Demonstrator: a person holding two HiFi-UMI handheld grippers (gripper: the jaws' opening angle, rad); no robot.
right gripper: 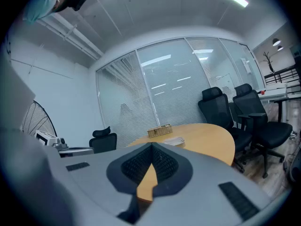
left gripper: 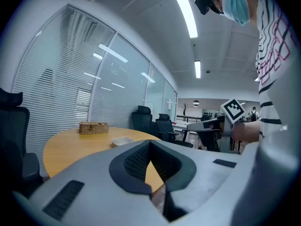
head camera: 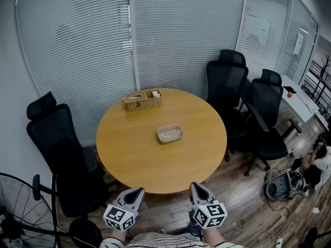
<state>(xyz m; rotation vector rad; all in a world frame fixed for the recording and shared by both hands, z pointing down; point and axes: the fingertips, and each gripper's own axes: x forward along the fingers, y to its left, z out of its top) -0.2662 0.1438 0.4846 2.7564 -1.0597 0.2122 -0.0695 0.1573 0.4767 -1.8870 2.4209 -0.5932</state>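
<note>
A round wooden table (head camera: 134,159) stands in front of me. On it are a wicker basket (head camera: 143,99) near the far edge and a shallow pale dish (head camera: 169,134) near the middle. My left gripper (head camera: 138,191) and right gripper (head camera: 196,186) hover side by side just short of the table's near edge, both shut and holding nothing. In the left gripper view the left gripper (left gripper: 150,146) points at the basket (left gripper: 93,127) and dish (left gripper: 123,141). In the right gripper view the right gripper (right gripper: 151,148) points at the basket (right gripper: 160,131) and dish (right gripper: 174,141).
A black office chair (head camera: 62,154) stands left of the table and two more (head camera: 227,87) (head camera: 266,112) at its right. A floor fan (head camera: 15,205) is at the lower left. On the right are a white desk (head camera: 300,99), a crouching person (head camera: 320,161) and gear on the floor (head camera: 282,185).
</note>
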